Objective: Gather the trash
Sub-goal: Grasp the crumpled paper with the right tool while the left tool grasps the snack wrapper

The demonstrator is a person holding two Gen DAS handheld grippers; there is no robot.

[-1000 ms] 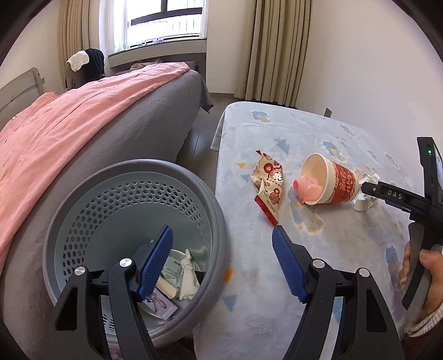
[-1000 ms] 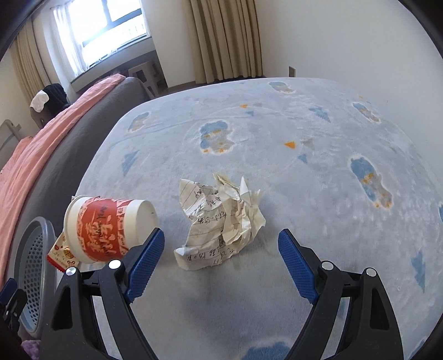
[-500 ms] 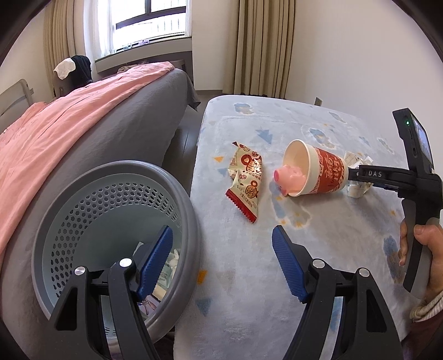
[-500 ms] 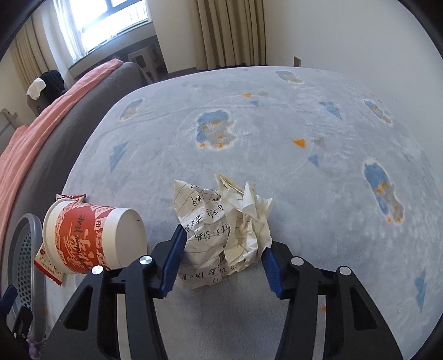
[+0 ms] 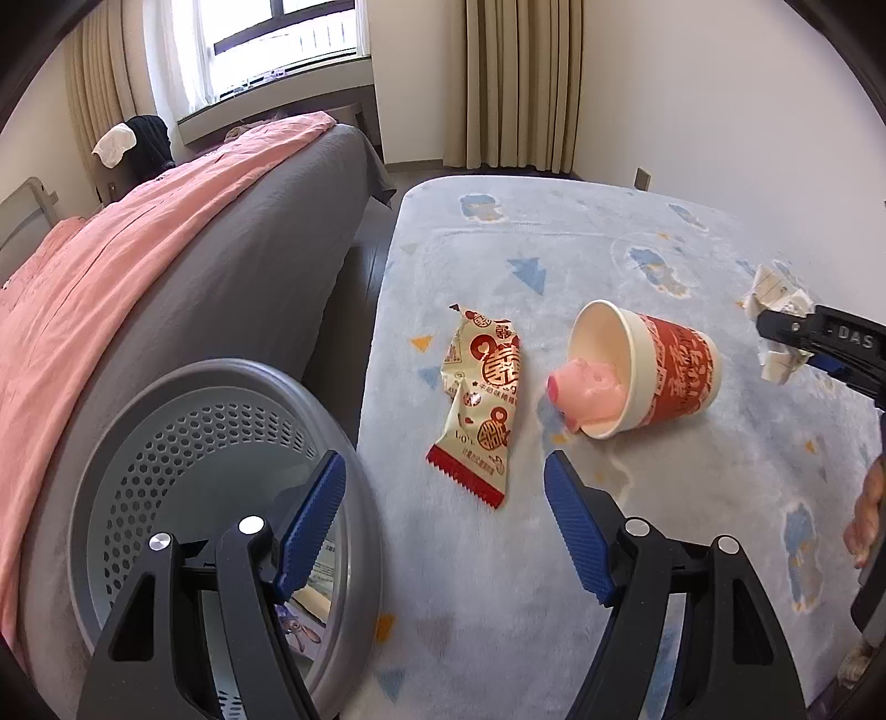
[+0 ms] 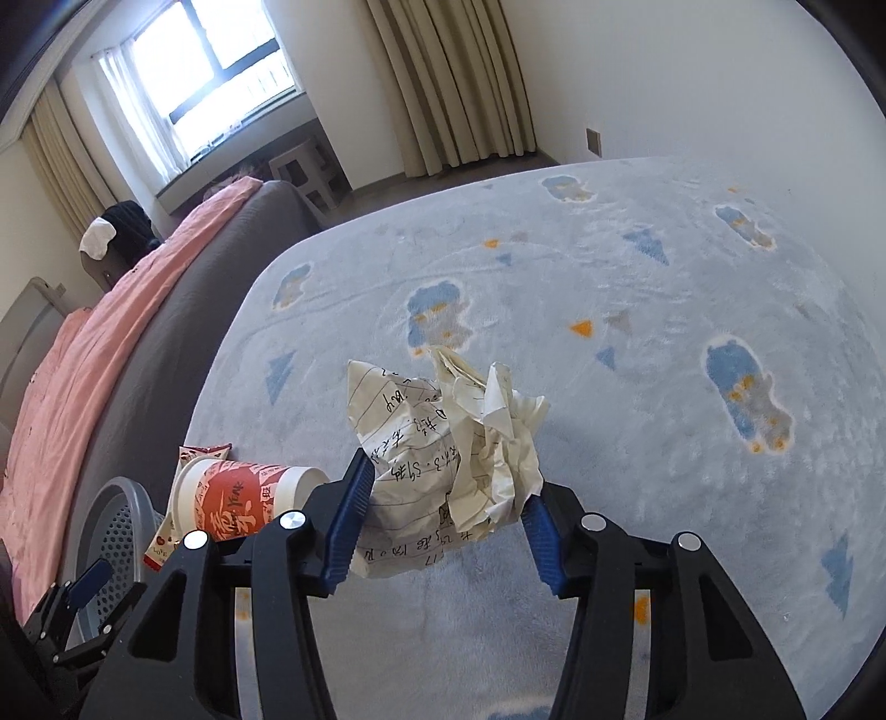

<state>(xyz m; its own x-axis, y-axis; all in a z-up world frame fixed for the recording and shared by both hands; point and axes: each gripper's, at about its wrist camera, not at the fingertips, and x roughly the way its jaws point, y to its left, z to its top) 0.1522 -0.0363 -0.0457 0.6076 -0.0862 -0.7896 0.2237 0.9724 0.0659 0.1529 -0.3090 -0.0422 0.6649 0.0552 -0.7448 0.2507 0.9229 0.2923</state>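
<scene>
My right gripper [image 6: 443,520] is shut on a crumpled sheet of lined paper [image 6: 443,443] and holds it just above the blue rug [image 6: 637,266]. The same paper [image 5: 778,310] shows at the far right of the left wrist view, pinched in the right gripper [image 5: 797,343]. My left gripper [image 5: 446,526] is open and empty, low over the rug's edge beside the grey basket [image 5: 166,421]. A red and cream snack wrapper [image 5: 484,399] lies flat just ahead of it. A red paper cup [image 5: 664,376] lies on its side with a pink pig toy [image 5: 587,390] at its mouth.
A grey bed with a pink cover [image 5: 111,288] runs along the left. The basket [image 6: 116,531] holds some scraps at its bottom. Curtains [image 5: 520,83] and a window [image 5: 277,39] stand at the far wall. A hand [image 5: 866,515] shows at the right edge.
The right gripper closed on the crumpled paper and lifted it off the rug. The left gripper moved from over the basket rightwards toward the wrapper and cup.
</scene>
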